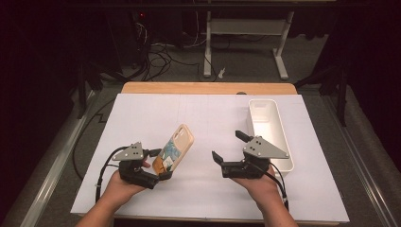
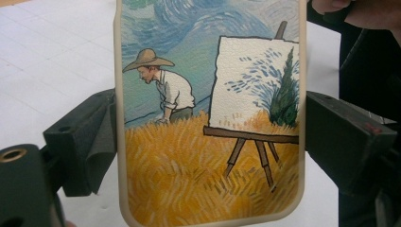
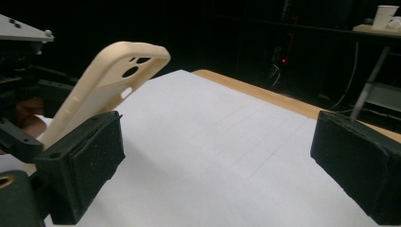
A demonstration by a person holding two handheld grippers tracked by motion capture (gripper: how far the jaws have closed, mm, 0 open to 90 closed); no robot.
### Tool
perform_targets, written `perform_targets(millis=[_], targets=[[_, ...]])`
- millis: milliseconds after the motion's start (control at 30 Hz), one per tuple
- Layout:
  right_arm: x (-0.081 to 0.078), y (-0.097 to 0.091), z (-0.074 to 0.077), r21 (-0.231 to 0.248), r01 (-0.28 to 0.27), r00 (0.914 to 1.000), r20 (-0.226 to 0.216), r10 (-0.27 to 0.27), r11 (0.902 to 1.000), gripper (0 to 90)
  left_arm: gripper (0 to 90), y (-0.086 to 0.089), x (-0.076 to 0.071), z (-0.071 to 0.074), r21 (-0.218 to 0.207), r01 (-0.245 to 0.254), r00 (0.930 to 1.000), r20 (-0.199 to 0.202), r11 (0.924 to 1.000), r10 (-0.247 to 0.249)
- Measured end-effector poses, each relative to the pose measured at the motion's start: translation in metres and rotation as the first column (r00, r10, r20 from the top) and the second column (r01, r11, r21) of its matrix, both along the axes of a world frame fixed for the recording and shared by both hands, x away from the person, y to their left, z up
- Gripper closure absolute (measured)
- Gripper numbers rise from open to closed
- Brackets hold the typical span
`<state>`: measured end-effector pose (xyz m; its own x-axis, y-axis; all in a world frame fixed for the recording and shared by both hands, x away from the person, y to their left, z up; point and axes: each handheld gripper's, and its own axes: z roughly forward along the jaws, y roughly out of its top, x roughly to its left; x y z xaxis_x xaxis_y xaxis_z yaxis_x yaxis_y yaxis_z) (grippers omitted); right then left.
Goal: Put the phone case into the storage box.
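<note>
Beige soft-plastic phone case (image 1: 178, 147) with painted back clamped by left gripper (image 1: 158, 163), tilted toward 1 o'clock; right gripper (image 1: 229, 146) jaws apart, empty.

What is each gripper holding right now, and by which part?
The left gripper clamps the phone case by its two long edges near its lower end. The right gripper is open, holding nothing.

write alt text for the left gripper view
A phone case painted with a straw-hatted man in a yellow wheat field beside an easel is clamped by its two long edges between the left gripper's black jaws. White paper covers the table behind it.
</note>
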<state>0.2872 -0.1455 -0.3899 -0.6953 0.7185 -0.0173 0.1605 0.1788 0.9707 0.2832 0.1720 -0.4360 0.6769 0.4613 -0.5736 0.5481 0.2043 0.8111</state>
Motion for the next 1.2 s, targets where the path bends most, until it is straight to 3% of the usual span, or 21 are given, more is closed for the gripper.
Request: perform_targets(millis=[233, 567, 667, 933, 1200], targets=[[-0.005, 0.007, -0.005, 0.011, -0.055, 0.9984, -0.009, 0.056, 0.9984, 4.1, 12.0, -0.001, -0.004, -0.002, 0.018, 0.052, 0.9986, 0.011, 0.9985, -0.053], [-0.005, 0.016, -0.014, 0.043, -0.122, 0.9918, -0.034, 0.123, 0.9916, 4.4, 12.0, 0.000, -0.006, -0.003, 0.022, 0.104, 0.9945, -0.002, 0.9943, -0.104], [-0.003, 0.023, -0.016, 0.052, -0.146, 0.9885, -0.033, 0.148, 0.9879, 4.5, 12.0, 0.002, -0.005, -0.002, 0.019, 0.100, 0.9949, -0.001, 0.9948, -0.100], [0.012, 0.049, -0.018, 0.015, -0.216, 0.9755, -0.039, 0.216, 0.9763, 5.1, 12.0, 0.014, -0.001, 0.000, -0.006, 0.077, 0.9970, 0.000, 0.9970, -0.077], [0.016, 0.052, -0.022, 0.032, -0.268, 0.9616, -0.054, 0.269, 0.9629, 3.8, 11.9, 0.019, 0.000, -0.001, -0.015, 0.097, 0.9953, 0.001, 0.9952, -0.097]])
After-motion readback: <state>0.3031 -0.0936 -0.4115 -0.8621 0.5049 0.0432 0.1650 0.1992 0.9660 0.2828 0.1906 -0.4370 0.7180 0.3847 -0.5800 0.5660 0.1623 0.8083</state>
